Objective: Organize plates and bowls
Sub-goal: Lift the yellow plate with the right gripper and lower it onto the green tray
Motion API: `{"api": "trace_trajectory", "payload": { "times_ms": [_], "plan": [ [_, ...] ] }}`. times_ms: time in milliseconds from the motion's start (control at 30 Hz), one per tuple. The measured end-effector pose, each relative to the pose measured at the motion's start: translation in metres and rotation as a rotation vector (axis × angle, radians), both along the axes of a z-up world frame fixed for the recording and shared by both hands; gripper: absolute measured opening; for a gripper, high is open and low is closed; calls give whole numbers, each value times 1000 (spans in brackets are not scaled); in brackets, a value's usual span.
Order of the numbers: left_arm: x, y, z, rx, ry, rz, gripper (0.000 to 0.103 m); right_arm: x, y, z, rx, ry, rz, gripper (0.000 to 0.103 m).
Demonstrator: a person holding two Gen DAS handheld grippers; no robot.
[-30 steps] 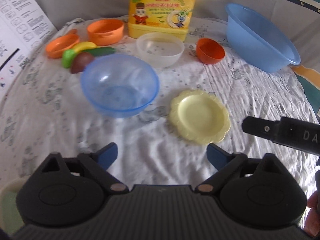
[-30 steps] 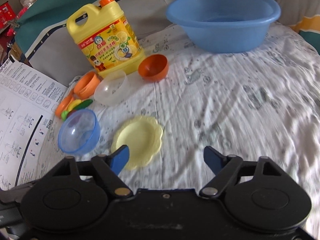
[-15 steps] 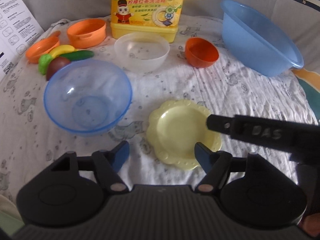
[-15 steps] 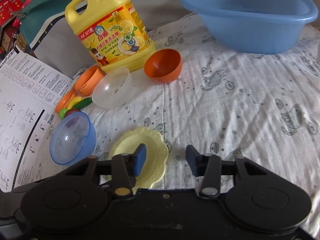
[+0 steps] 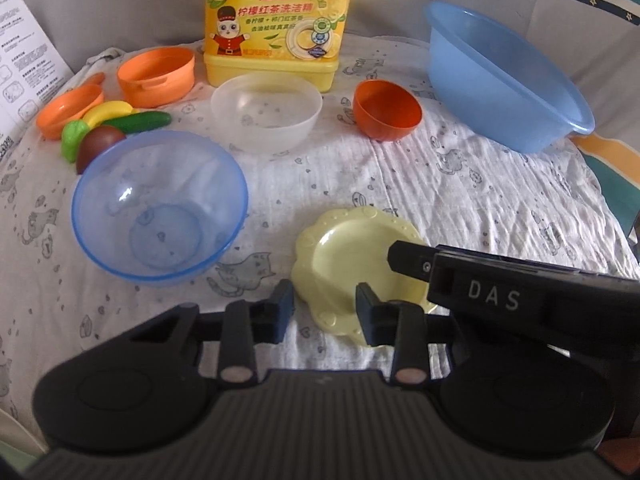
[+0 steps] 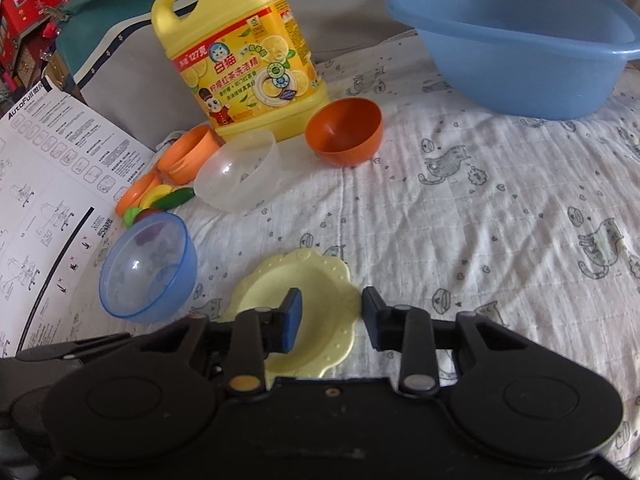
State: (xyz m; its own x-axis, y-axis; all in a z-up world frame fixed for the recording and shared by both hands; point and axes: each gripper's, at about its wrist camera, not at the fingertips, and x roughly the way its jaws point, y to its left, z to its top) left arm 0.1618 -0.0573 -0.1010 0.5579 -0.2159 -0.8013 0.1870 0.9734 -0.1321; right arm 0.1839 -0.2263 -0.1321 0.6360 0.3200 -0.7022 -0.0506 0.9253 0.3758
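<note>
Both grippers have just been closing over the plate (image 5: 352, 264), which lies flat on the cloth (image 5: 480, 184). Left gripper (image 5: 324, 312) and right gripper (image 6: 332, 320) straddle its edges; contact seems unlikely, so the pickup looks imminent.

A pale yellow plate (image 5: 344, 256) with a scalloped, dotted rim lies flat and upright on the cat-print cloth, empty. Just left of it sits a clear blue bowl (image 5: 160, 208), upright and empty; beyond these, in a loose row before the detergent jug, stand a frosted clear bowl (image 5: 266, 110) and a small dark-orange bowl (image 5: 387, 109), the latter tipped slightly, both empty and apart from each other. A large blue basin (image 5: 504, 76) rests at the far right, tilted on the cloth's edge, well apart from the plate.
</note>
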Motion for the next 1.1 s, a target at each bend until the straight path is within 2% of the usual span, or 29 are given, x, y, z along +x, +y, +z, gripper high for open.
{"api": "trace_trajectory", "payload": {
  "times_ms": [67,400,767,1100],
  "plan": [
    [0,-1,1,6,2,0,34,-1,-1,1,-5,12,-16,26],
    [-11,7,6,4,30,-17,30,-27,-9,8,53,64,-54,26],
    [-35,14,27,1,6,-48,30,-59,-8,33,46,56,-58,26],
    [-67,37,51,11,-16,-55,30,-91,12,60,43,53,-40,26]
  ]
}}
